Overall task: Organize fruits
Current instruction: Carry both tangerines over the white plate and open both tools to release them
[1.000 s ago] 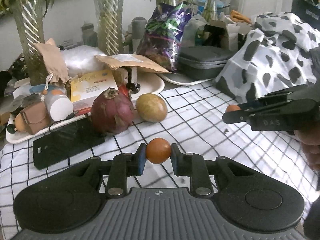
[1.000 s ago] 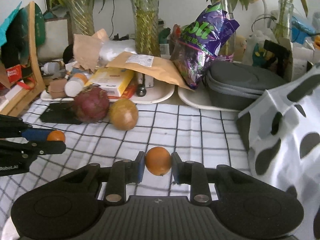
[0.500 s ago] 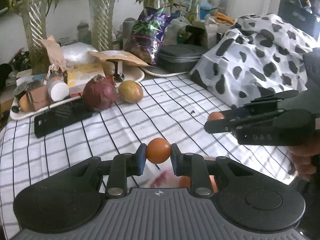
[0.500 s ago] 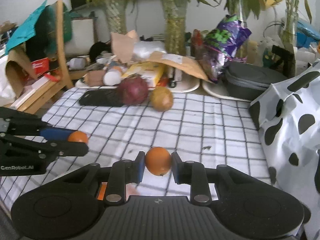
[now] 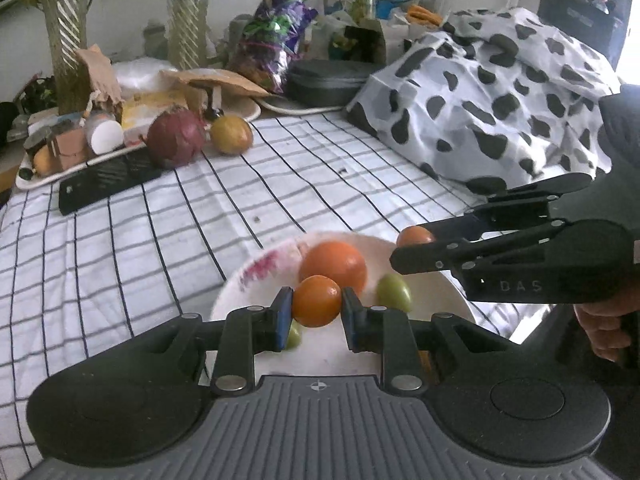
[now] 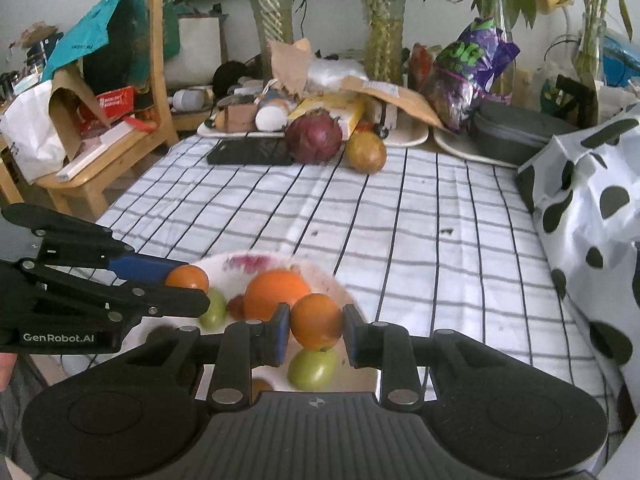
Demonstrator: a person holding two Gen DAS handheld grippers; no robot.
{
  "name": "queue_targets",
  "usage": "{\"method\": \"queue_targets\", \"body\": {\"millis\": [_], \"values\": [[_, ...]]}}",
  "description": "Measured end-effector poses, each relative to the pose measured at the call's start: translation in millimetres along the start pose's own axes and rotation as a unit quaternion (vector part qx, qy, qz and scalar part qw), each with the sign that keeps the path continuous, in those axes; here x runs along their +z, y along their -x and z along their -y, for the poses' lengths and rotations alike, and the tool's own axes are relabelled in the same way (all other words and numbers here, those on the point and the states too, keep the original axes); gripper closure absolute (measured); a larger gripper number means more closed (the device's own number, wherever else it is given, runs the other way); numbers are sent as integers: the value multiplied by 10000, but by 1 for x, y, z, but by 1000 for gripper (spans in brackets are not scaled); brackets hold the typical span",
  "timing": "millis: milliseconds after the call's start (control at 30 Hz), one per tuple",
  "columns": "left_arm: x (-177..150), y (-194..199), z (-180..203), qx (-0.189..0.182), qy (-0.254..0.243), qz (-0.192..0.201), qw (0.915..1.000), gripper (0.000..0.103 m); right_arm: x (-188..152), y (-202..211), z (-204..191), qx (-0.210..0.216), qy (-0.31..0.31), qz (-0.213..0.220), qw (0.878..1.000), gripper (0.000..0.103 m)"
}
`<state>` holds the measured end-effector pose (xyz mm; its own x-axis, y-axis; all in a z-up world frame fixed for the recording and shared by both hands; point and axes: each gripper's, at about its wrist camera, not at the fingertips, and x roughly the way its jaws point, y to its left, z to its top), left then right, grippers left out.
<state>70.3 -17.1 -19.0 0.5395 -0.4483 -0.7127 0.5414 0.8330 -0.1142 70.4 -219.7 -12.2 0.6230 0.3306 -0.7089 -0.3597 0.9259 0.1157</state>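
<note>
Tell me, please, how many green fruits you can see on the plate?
2: one green fruit lies below the right gripper, the other beside the left gripper. The plate is partly covered, so more may be hidden.

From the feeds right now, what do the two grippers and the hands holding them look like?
Both grippers are black plastic with ribbed grey housings, silver pivot screws and blue finger pads. The left gripper bears white "GenRobot.AI" lettering; the right gripper shows embossed "DAS". The right hand is bare below a dark sleeve. No cables visible.

both hand-held grippers now over the plate (image 5: pixel 256 276) (newly in view)
</note>
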Motion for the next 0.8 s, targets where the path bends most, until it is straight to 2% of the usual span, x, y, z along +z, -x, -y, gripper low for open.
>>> {"method": "queue_targets", "body": {"millis": [167, 300, 433, 733, 800], "values": [[-7, 0, 6, 34, -88, -107, 9999, 78, -9, 2, -5, 5, 60, -129, 9999, 74], [-8, 3, -3, 220, 107, -137, 9996, 78, -11, 5, -1, -49, -101, -159, 9998, 74], [-10, 2, -15, 364, 355, -256, 9984, 78, -16, 3, 3, -85, -264, -402, 9988, 74], [-15, -8, -23, 761, 496, -542, 9944, 77, -23, -1, -2, -35, -302, -725, 9969, 74], [-15, -11, -25, 723, 537, -603, 9941, 76, -23, -1, -3, -70, -276, -732, 9969, 74]]}}
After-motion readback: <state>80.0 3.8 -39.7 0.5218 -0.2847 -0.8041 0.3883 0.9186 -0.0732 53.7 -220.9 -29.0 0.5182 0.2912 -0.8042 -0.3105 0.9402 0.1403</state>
